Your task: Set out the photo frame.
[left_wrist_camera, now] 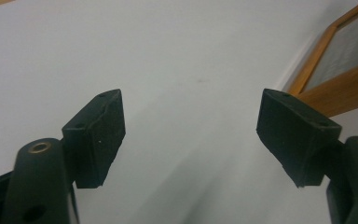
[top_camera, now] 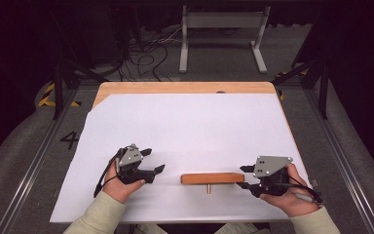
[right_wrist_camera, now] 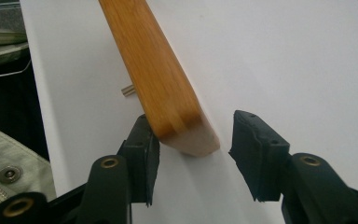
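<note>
A long wooden block [top_camera: 212, 178] lies flat on the white sheet [top_camera: 185, 126] near the front edge, with a small metal peg [top_camera: 208, 188] sticking out of its near side. My right gripper [top_camera: 242, 177] sits at the block's right end. In the right gripper view the block [right_wrist_camera: 158, 70] ends between the jaws of the right gripper [right_wrist_camera: 196, 149]. One pad is close beside it and the other pad [right_wrist_camera: 256, 154] stands apart with a gap. The peg [right_wrist_camera: 127, 90] shows farther along. My left gripper [top_camera: 155, 161] rests left of the block, jaws wide apart; the left gripper [left_wrist_camera: 191, 135] has bare sheet between its pads.
The sheet covers most of a wooden table [top_camera: 185, 87], whose bare wood shows along the far edge. Beyond the table are a grey floor, loose cables [top_camera: 146, 53] and a white metal stand [top_camera: 221, 34]. Metal rails [top_camera: 29, 170] run along both sides.
</note>
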The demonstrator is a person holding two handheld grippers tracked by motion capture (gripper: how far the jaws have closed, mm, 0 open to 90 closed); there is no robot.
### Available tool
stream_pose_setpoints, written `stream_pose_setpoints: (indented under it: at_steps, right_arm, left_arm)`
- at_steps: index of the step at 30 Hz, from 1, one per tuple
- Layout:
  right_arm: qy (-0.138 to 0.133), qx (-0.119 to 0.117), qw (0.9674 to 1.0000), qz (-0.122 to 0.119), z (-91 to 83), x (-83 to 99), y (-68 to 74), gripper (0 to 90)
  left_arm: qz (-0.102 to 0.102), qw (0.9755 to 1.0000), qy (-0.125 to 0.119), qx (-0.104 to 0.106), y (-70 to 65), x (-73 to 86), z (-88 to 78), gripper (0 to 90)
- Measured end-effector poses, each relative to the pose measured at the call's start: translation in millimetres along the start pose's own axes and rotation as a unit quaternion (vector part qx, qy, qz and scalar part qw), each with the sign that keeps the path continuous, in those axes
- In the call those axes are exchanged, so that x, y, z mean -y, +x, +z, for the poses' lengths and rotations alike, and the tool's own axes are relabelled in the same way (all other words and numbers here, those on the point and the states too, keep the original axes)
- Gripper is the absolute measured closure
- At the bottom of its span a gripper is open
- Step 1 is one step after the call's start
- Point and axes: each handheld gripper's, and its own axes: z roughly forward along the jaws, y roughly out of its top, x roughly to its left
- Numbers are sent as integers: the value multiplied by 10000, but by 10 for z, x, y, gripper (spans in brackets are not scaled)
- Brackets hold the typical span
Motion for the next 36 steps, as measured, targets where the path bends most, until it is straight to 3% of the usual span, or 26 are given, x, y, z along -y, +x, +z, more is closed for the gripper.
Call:
stream_pose_setpoints:
  at_steps: [5,9,13,21,25,28,36]
  right_arm:
    - [268,-70,9995,178,21,65,-21,625]
    - [661,-333,9967,329,103,147,-33,797]
    - [783,-539,9947,389,177,176,-30,900]
    - [725,-857,9921,561,410,233,-35,900]
    - [649,-860,9920,654,444,243,-44,900]
    - [446,-767,9929,787,461,264,-81,900]
    - [377,-717,9923,940,488,273,-117,900]
  left_arm:
    - [-39,10000,-71,28,2,-4,-2,207]
    - [9,10000,-25,43,-6,-4,21,209]
    - [-15,10000,-29,85,-14,-4,18,225]
    - [-21,10000,-25,55,-8,0,-2,235]
    - [-23,10000,-19,49,-8,5,-6,236]
    - [-1,10000,-16,50,-9,6,-5,235]
    - [5,10000,-17,32,-6,5,-6,232]
